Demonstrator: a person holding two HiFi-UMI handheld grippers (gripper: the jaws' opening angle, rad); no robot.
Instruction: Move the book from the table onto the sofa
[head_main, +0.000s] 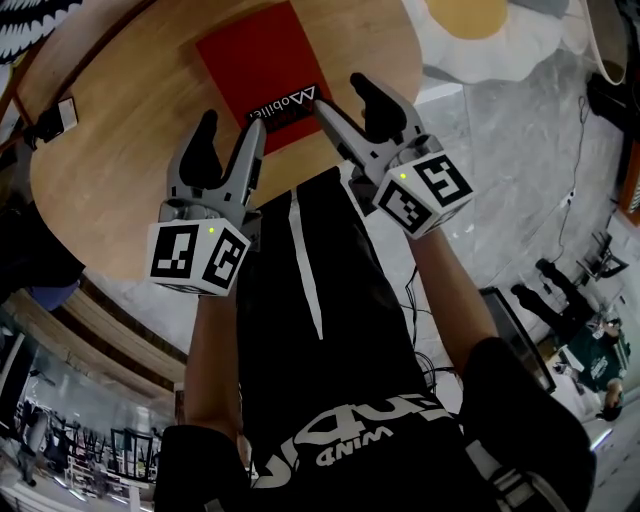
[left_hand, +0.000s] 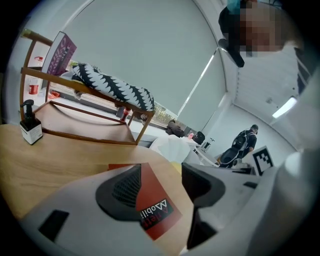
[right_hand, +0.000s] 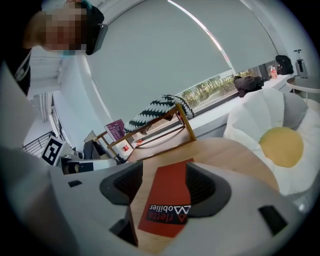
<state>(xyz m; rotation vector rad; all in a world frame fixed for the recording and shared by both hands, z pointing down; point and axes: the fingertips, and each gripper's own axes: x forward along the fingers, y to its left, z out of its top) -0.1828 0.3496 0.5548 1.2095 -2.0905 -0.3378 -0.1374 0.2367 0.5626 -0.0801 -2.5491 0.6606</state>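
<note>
Two hand-held grippers are poised over the near end of a red book (head_main: 262, 60), which lies flat on a round wooden desk (head_main: 110, 180) with its black title strip towards the person.

The left gripper (head_main: 231, 128) is over the desk just left of the book's near left corner. Its jaws stand wide apart and grip nothing, and the title strip shows through the gap.

The right gripper (head_main: 340, 95) is over the book's near right corner. Its jaws are also wide open and empty, framing the book's near end.

Whether either gripper touches the book cannot be told.

A small bottle (left_hand: 30, 125) stands at the desk's left edge. Beyond it, a wooden rack (left_hand: 85, 132) carries a black-and-white patterned cushion (left_hand: 115, 90) and an upright purple book (left_hand: 60, 52). To the far right of the desk lies a white cushion with a yellow centre (head_main: 480, 30).
</note>
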